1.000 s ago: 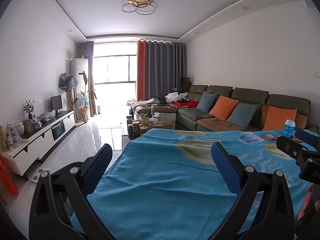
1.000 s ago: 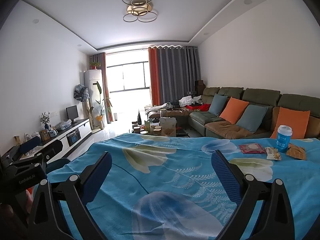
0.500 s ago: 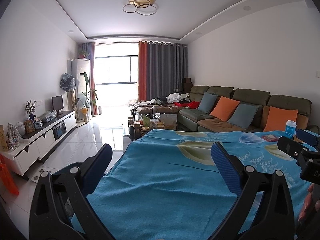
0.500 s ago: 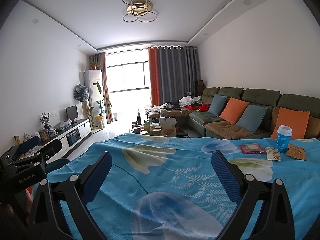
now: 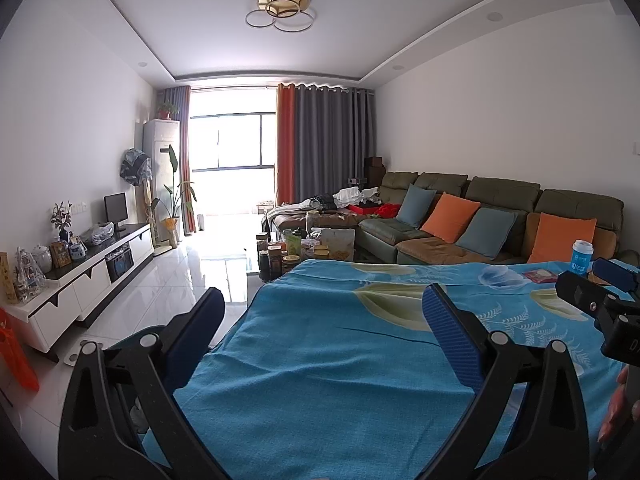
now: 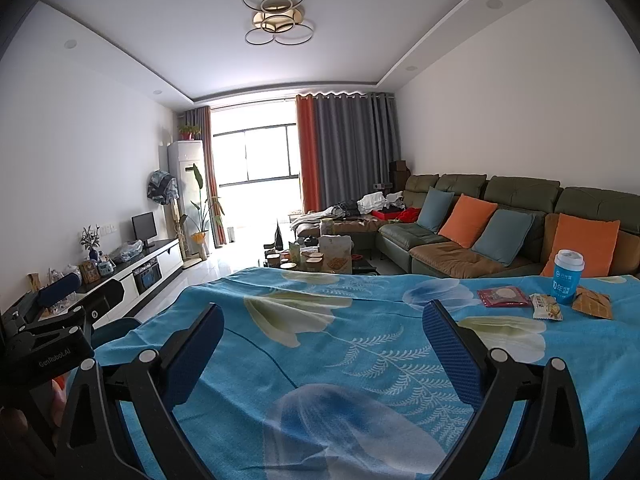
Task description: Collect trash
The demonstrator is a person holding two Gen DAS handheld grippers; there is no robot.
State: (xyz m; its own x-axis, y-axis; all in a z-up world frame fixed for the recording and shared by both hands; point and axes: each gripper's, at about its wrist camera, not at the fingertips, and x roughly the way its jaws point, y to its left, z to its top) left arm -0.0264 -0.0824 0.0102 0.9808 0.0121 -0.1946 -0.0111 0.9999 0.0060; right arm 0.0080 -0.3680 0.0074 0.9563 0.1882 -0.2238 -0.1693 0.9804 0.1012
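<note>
On the blue flowered tablecloth (image 6: 360,360), at the far right, stand a blue paper cup (image 6: 567,276), a red wrapper (image 6: 503,297), a pale snack packet (image 6: 547,306) and an orange-brown packet (image 6: 593,305). The cup (image 5: 581,256) and red wrapper (image 5: 540,275) also show in the left wrist view. My right gripper (image 6: 324,338) is open and empty above the cloth, short of the trash. My left gripper (image 5: 320,320) is open and empty over the table's left part. Each gripper shows at the edge of the other's view.
The table's left edge drops to a white tiled floor (image 5: 180,280). A cluttered coffee table (image 5: 308,248) stands beyond the far edge. A green sofa (image 5: 500,220) with cushions lines the right wall. A white TV cabinet (image 5: 80,280) lines the left wall.
The left wrist view has shifted slightly, so the cup and room sit a little to the right. The right gripper has barely moved. Both stay open.
</note>
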